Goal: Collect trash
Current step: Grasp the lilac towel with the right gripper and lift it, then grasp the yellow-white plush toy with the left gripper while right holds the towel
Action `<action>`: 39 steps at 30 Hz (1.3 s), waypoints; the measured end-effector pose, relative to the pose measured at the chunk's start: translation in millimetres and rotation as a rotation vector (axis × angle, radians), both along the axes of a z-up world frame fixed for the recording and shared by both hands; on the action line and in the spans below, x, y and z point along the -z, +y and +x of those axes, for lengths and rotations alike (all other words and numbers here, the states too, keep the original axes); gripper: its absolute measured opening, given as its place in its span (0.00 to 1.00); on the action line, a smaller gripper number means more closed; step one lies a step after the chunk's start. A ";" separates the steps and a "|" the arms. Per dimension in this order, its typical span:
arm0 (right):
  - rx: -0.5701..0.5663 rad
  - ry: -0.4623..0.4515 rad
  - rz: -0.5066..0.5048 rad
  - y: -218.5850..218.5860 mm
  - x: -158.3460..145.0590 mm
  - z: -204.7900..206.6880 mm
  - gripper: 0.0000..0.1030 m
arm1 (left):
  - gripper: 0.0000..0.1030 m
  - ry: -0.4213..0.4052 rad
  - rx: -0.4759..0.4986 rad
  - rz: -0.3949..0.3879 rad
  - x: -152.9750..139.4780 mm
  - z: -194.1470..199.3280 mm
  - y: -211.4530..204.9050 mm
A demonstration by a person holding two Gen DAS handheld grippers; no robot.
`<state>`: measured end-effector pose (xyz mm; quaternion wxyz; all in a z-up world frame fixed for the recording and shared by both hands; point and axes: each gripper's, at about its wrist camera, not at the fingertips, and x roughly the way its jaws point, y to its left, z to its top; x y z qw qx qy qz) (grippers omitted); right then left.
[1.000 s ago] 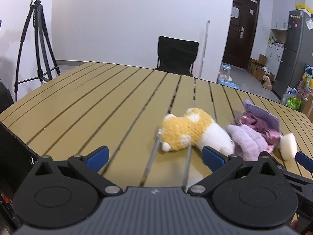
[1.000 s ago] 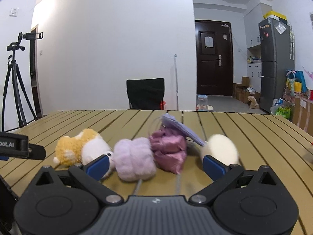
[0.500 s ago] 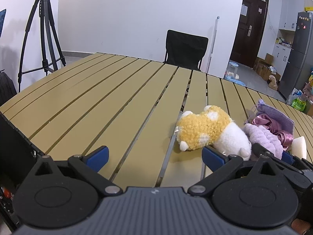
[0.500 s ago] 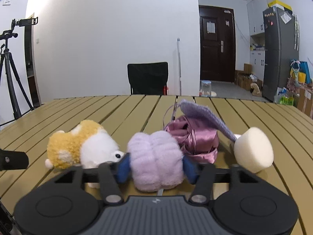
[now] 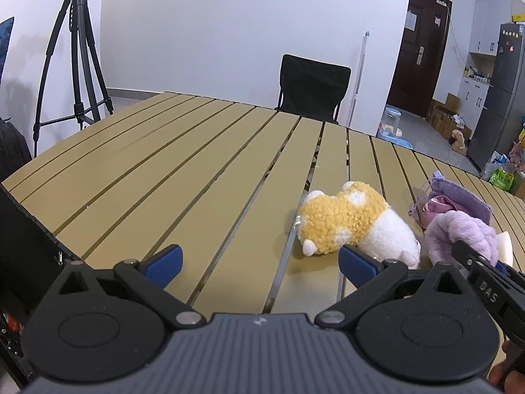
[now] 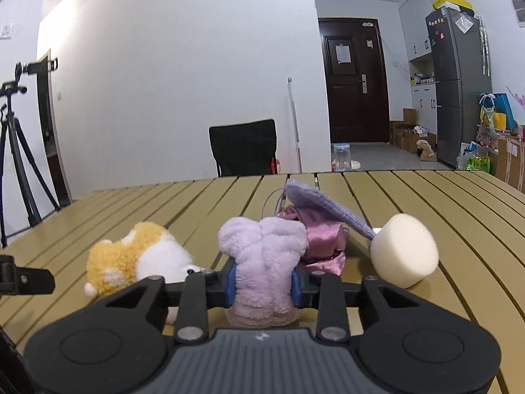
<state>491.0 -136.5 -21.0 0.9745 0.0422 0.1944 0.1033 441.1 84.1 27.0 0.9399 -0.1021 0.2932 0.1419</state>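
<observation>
Right wrist view showed the right gripper (image 6: 262, 284) just closed, clamped on the lilac plush (image 6: 262, 256) low enough to lift it off the table (image 6: 426, 197). At nine o'clock lay the yellow toy (image 6: 131, 259); the left gripper (image 5: 259, 262) waited apart, empty.

Low wrist views, sharing plush toy (image 5: 347, 220)

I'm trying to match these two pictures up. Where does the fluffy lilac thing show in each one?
Left wrist view: the fluffy lilac plush sits at the far right edge, right of the yellow and white plush toy.
Right wrist view: it is low in the middle, squeezed between the right gripper jaws.
Shared landmark: the black chair behind the slatted table.
</observation>
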 end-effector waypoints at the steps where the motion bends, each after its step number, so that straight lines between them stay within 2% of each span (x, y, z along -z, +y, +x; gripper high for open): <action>1: 0.000 -0.006 0.003 -0.8 -1.0 -2.2 0.27 | 1.00 -0.002 -0.001 -0.002 -0.8 -0.2 0.1; 13: 0.011 -0.081 -0.002 -18.0 -19.1 -30.5 0.24 | 1.00 -0.029 0.006 -0.029 -10.9 -4.1 -10.1; 23: 0.089 -0.130 -0.003 -60.2 -29.5 -50.8 0.24 | 1.00 -0.047 0.022 -0.030 -14.7 4.5 -33.7; 39: 0.248 -0.111 -0.009 -136.0 -24.9 -41.6 0.24 | 1.00 -0.046 0.041 -0.047 -6.7 31.3 -64.6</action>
